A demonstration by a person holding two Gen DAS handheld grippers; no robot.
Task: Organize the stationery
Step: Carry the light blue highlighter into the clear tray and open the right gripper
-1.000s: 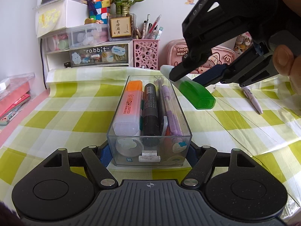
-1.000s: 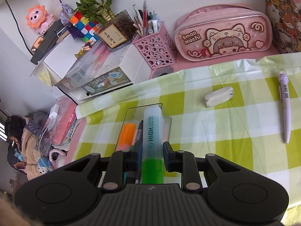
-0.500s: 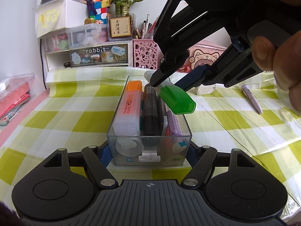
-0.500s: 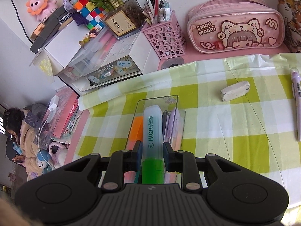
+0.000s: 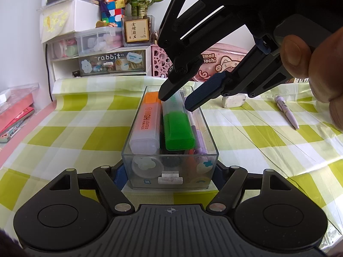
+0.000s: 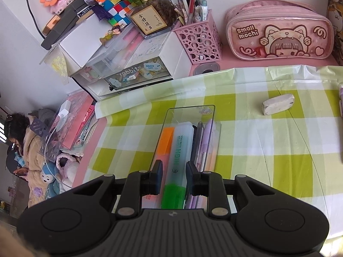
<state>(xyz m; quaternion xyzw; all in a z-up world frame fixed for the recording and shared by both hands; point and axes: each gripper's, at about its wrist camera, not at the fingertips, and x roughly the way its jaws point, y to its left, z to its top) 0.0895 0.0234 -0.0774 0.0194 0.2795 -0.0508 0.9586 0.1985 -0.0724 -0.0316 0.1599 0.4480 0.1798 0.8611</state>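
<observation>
Green highlighter [image 5: 178,126] lies in the clear box [image 5: 211,147], on top of the pens beside the orange highlighter [image 5: 146,122]. Its plastic barrel looks light, stiff and smooth, so mid-barrel is probably the surest hold. The right claw [image 6: 173,177] straddles that barrel with its pads parted, a gap showing on each side. The left claw [image 5: 169,171] grips the near end of the box, steadying it. On the checked tabletop [image 5: 64,137] beyond, an eraser [image 6: 277,103] and a purple pen [image 5: 287,113] lie well apart from the box; nothing blocks them.
</observation>
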